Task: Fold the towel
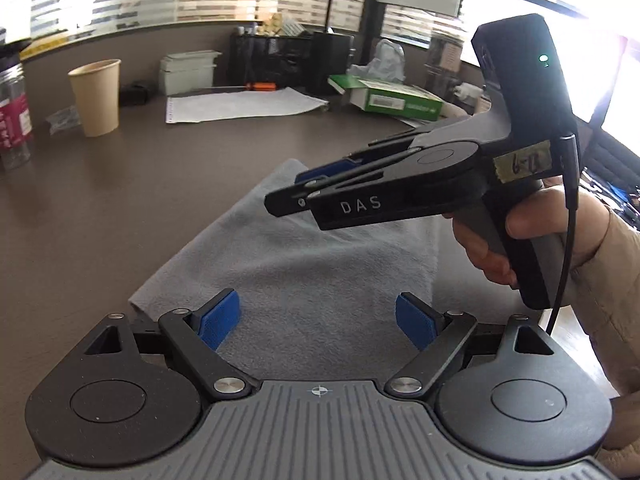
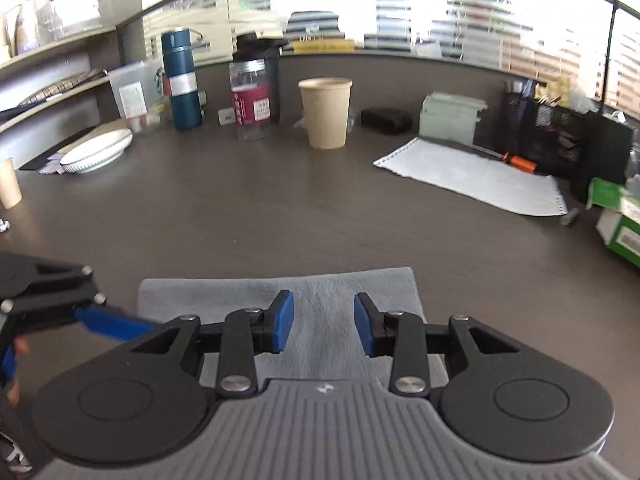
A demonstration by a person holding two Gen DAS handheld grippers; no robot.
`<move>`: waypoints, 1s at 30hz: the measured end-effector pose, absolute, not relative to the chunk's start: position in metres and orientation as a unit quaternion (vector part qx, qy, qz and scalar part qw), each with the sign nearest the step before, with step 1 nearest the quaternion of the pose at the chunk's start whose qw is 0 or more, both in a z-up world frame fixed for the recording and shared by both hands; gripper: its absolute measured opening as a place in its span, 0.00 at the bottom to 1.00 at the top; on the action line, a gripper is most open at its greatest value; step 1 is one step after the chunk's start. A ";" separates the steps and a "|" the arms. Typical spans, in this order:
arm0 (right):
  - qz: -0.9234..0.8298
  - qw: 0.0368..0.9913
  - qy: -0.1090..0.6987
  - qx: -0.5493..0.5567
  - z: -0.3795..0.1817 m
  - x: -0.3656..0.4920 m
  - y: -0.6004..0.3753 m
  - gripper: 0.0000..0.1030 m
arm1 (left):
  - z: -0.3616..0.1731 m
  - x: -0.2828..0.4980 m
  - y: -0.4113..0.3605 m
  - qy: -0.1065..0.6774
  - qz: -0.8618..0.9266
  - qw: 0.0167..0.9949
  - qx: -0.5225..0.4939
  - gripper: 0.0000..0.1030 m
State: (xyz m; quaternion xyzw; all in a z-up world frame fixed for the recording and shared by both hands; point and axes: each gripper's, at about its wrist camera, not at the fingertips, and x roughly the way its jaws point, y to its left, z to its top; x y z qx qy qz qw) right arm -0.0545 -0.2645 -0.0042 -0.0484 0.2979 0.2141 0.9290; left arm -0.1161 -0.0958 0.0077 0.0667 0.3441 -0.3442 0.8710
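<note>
The left claw (image 1: 318, 322) stands wide open just above the near end of the grey towel (image 1: 320, 264), its blue pads (image 1: 218, 320) well apart with nothing between them. The right claw (image 2: 324, 328) is partly open, its blue pads (image 2: 282, 322) parted over the same towel, and it too has hold of nothing.

The towel lies flat on the dark brown counter (image 1: 120, 208), folded into a long strip. In the left wrist view its long axis runs from the claw away toward the upper left; in the right wrist view the far short edge lies straight across, just beyond the pads.

In the left wrist view the right claw crosses above the towel from the right, held by a hand (image 1: 492, 248) in a beige sleeve. Its black body bears the letters "DAS" in white, and a strip of tape higher up carries handwriting (something like "6-12", hard to make out).

Farther off, a white cloth (image 2: 472, 178) lies flat on the counter with an orange-handled tool (image 2: 518, 162) at its far edge. A tan paper cup (image 2: 325, 112) stands near the middle, unmarked. A clear jar (image 2: 250, 98) beside it wears a dark red label whose print is too small to read. Left of that stands a dark teal flask (image 2: 182, 80), and a white bowl (image 2: 98, 150) sits at the far left. A green and white box (image 1: 388, 96) lies at the right, its printing blurred.
</note>
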 end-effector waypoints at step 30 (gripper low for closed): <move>0.202 0.947 0.244 -0.051 0.016 -0.108 -0.276 0.36 | 0.027 -0.090 -0.032 0.304 -0.241 0.921 -0.028 0.88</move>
